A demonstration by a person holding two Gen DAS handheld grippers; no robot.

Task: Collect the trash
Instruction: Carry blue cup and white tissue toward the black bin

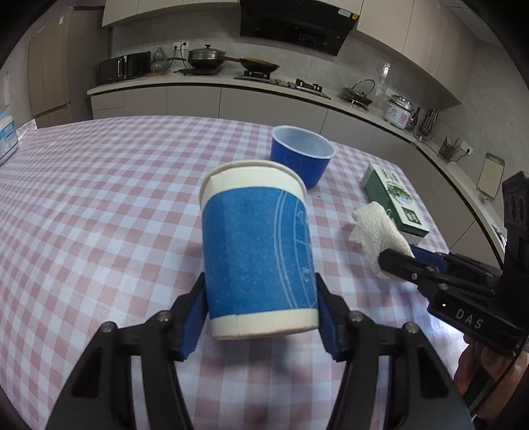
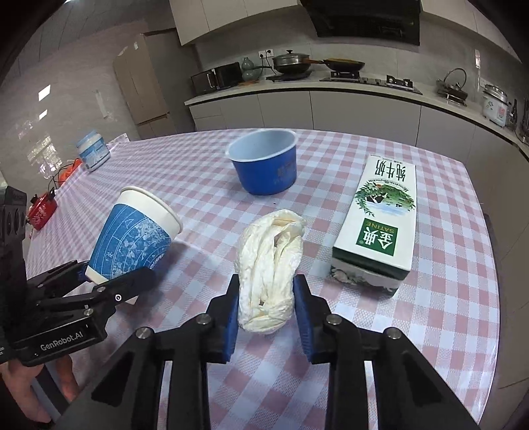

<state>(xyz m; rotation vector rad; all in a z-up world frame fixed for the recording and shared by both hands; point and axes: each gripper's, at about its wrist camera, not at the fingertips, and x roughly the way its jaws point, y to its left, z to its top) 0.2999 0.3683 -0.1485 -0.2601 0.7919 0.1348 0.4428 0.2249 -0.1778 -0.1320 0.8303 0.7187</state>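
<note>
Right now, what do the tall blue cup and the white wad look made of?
Tall blue cup: likely paper, matte, with a rolled white rim and printed blue sleeve. White wad: soft tissue or paper towel, judging by its crumpled, dimpled folds.

You're standing in a home kitchen, no doubt about it. Look past the table (image 1: 99, 198) with its pink-and-white checked cloth and you've got a long pale counter (image 1: 205, 81) wrapping around the wall, with a black range hood (image 1: 294, 23) hanging over a gas hob (image 1: 291, 84). There's a lidded pot (image 1: 206, 58) and a frying pan (image 1: 259, 64) sitting on the burners, a black microwave (image 1: 124, 67) at the left end, and a white rice cooker (image 1: 398, 110) further along on the right — plus a kettle (image 2: 453, 84) nearby. Pale cabinets run above and below, and a tall fridge (image 2: 142, 86) stands off to the side.
</note>
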